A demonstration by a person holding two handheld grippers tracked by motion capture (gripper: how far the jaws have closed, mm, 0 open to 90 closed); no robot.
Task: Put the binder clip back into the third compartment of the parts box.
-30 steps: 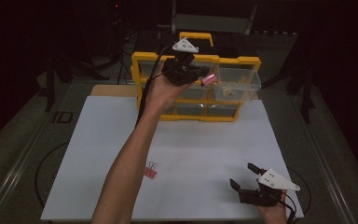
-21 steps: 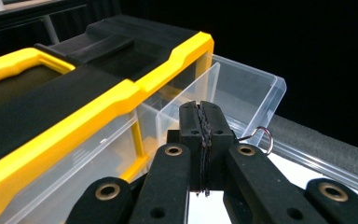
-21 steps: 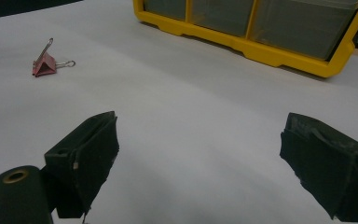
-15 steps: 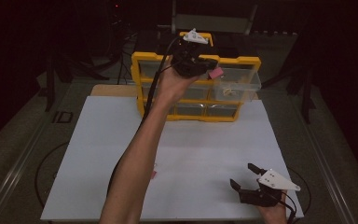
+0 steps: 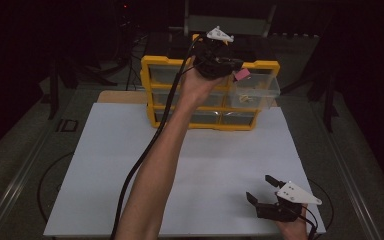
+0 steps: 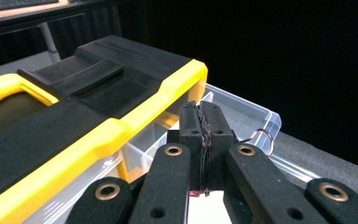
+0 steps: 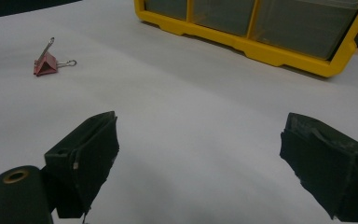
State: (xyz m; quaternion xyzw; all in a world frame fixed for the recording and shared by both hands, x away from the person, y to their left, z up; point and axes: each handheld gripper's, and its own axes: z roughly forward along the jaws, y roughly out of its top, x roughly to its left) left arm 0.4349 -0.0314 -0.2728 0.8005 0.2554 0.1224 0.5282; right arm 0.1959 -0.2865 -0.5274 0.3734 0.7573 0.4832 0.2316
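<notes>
Two hand-held grippers were in play. The left hand-held gripper was raised over the pulled-out clear drawer of the yellow organizer at the far edge of the desk, its jaws pressed together on a pink binder clip. The right hand-held gripper rested low near the desk's front right corner, jaws apart and holding nothing.

To finish the drop well, the clip should probably be brought squarely above the open drawer, clear of its front wall and of the organizer's lid, before the jaws part; letting go too early could bounce it off the rim.

From the left gripper view, the shut jaws met on a thin dark edge, with the clip's wire loop poking out to the right above the drawer; the clip's pink body showed best from the high view. Over in the right gripper view, a second red binder clip lay on the desk, its wire handles splayed.
</notes>
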